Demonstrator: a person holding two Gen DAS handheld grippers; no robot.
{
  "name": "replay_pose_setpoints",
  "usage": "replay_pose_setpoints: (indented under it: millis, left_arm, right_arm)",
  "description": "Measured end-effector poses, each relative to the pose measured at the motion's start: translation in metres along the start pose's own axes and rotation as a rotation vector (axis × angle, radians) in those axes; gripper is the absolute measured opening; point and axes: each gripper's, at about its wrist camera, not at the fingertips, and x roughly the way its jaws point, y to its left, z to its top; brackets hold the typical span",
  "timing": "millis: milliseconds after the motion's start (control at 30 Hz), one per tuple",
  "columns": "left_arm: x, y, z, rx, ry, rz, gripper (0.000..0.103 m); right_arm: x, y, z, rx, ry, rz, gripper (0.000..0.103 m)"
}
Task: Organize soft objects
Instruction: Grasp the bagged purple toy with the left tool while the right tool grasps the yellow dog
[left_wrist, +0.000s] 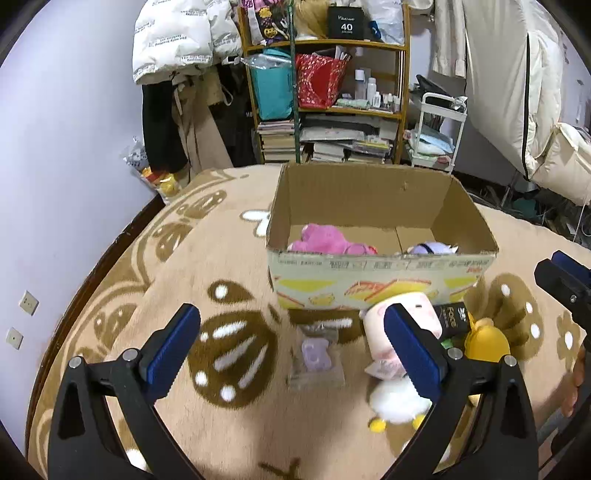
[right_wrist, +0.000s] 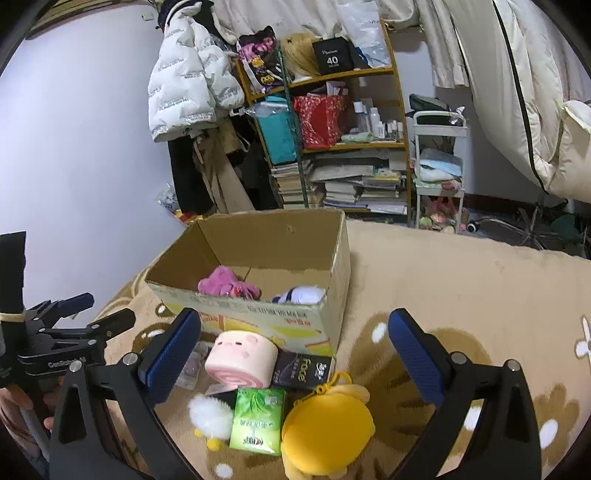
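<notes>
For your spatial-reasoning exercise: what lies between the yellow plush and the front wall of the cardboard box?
In the right wrist view, a black packet lies between the yellow plush and the cardboard box, resting against the box's front wall.

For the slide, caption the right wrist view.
Open right hand-held gripper above pink plush, green tissue pack and yellow pouch before a cardboard box.

Patterned blanket (left_wrist: 229, 435) under box (left_wrist: 369, 288), plushies (right_wrist: 325, 424).
</notes>
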Motion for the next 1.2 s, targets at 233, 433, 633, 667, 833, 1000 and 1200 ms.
replay_pose_setpoints:
  millis: [233,433,633,667,833,1000,1200]
  left_arm:
    - [0.001,0.006,-0.003,-0.001,0.034,-0.016,0.099]
    - [0.015,0.006,-0.007,-0.013,0.093,-0.019,0.099]
    - [0.039,0.009,-0.01,-0.049,0.161,-0.018,0.099]
    - [0.043,0.01,-0.011,-0.061,0.171,-0.02,0.099]
    - [0.062,0.012,-0.011,-0.098,0.215,-0.02,0.099]
    - [0.08,0.012,-0.012,-0.107,0.274,-0.03,0.099]
    - [0.099,0.01,-0.016,-0.115,0.325,-0.025,0.099]
  right_arm:
    - [-0.002,-0.001,-0.012,0.019,0.047,-0.027,0.103]
    - [0.005,-0.004,-0.018,0.032,0.105,-0.055,0.103]
    - [0.025,-0.014,-0.027,0.079,0.196,-0.059,0.103]
    - [0.029,-0.015,-0.029,0.086,0.209,-0.059,0.103]
    - [0.044,-0.021,-0.037,0.133,0.272,-0.057,0.103]
    - [0.058,-0.027,-0.04,0.154,0.314,-0.067,0.103]
    - [0.075,-0.032,-0.045,0.178,0.367,-0.08,0.103]
